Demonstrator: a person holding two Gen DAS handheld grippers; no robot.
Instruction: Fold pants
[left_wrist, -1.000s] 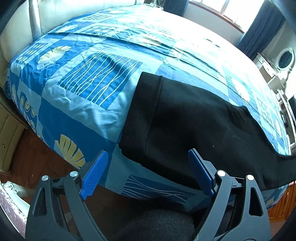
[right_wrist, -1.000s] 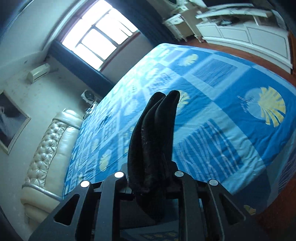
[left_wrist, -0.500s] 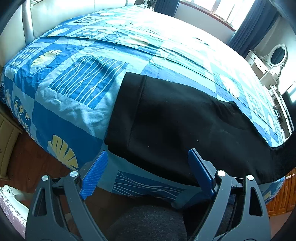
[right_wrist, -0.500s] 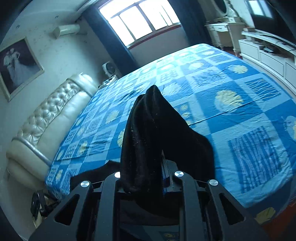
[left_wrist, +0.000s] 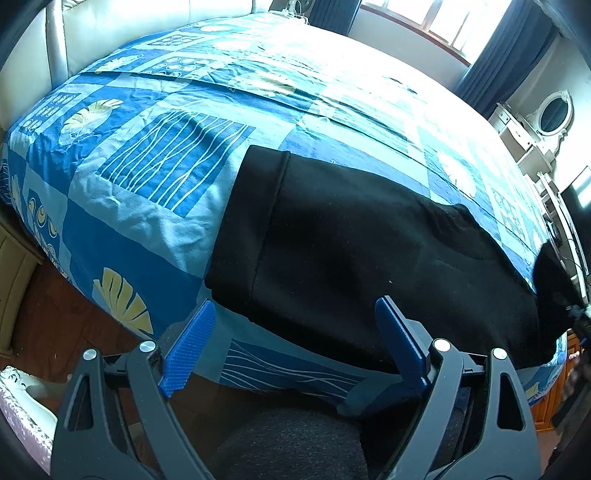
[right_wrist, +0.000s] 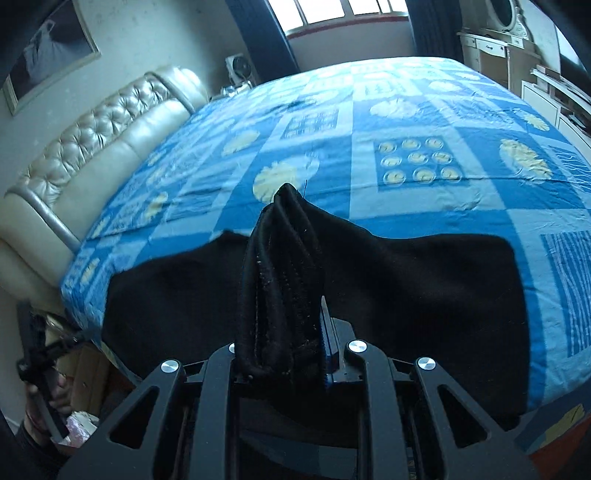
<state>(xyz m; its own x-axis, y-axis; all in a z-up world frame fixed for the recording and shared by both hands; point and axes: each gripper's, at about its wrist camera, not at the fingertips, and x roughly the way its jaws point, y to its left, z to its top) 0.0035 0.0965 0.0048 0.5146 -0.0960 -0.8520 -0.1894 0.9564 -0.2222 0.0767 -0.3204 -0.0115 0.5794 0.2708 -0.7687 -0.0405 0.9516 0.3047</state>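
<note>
Black pants (left_wrist: 351, 251) lie flat along the near edge of the bed, waistband (left_wrist: 251, 221) to the left. My left gripper (left_wrist: 291, 339) is open and empty, hovering just off the bed edge in front of the waist end. My right gripper (right_wrist: 284, 332) is shut on the bunched leg ends of the pants (right_wrist: 280, 280), held up above the rest of the pants (right_wrist: 424, 295), which spread over the bed below. The lifted cloth also shows at the far right of the left wrist view (left_wrist: 554, 291).
The bed has a blue patterned sheet (left_wrist: 155, 162) and a cream padded headboard (right_wrist: 92, 147). A wooden floor (left_wrist: 51, 325) lies below the bed edge. A white dresser with a round mirror (left_wrist: 543, 122) stands beyond the bed. The left gripper shows at the left in the right wrist view (right_wrist: 37, 369).
My right gripper has swung round with the leg ends, lifting them over towards the waist end; more of the pants now shows beneath it. My left gripper shifted only slightly, staying open.
</note>
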